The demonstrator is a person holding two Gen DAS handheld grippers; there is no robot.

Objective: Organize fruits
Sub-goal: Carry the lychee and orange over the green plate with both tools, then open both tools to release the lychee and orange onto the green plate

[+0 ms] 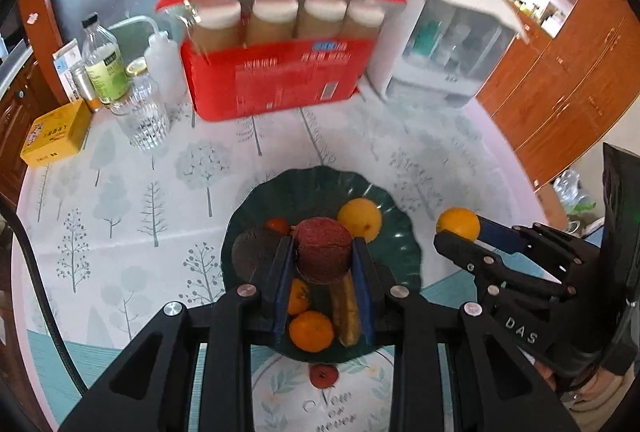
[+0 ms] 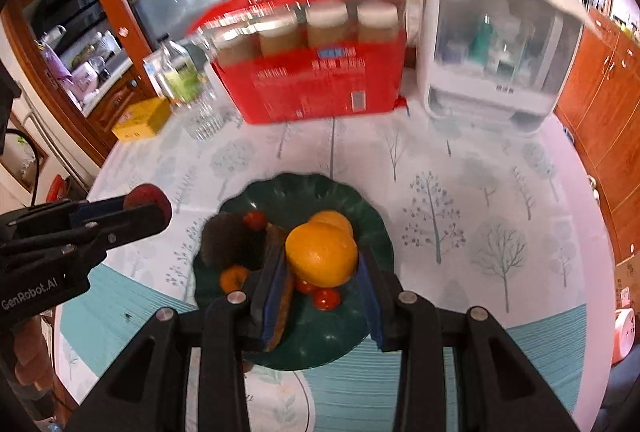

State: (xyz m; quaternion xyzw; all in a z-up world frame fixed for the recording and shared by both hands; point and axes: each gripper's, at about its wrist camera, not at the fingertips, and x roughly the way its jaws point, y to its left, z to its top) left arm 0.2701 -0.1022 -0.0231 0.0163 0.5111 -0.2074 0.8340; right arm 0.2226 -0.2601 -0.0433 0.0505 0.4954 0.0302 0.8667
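A dark green scalloped plate (image 1: 320, 187) (image 2: 304, 191) sits on the tree-print tablecloth and holds an orange (image 1: 359, 218), small tangerines (image 1: 311, 331), a dark round fruit (image 1: 254, 252), a brownish elongated fruit (image 1: 346, 308) and small red fruits (image 2: 326, 298). My left gripper (image 1: 323, 256) is shut on a dark red apple (image 1: 323, 254) above the plate; it shows from the side in the right wrist view (image 2: 148, 205). My right gripper (image 2: 322, 256) is shut on an orange (image 2: 322, 256) above the plate; it shows at the right in the left wrist view (image 1: 458, 226).
A red box of white-capped jars (image 1: 280, 71) and a white plastic cabinet (image 1: 444, 43) stand at the back of the table. Bottles (image 1: 105, 63), a glass jar (image 1: 144, 111) and a yellow tin (image 1: 56, 133) stand at the back left. One small red fruit (image 1: 324, 376) lies in front of the plate.
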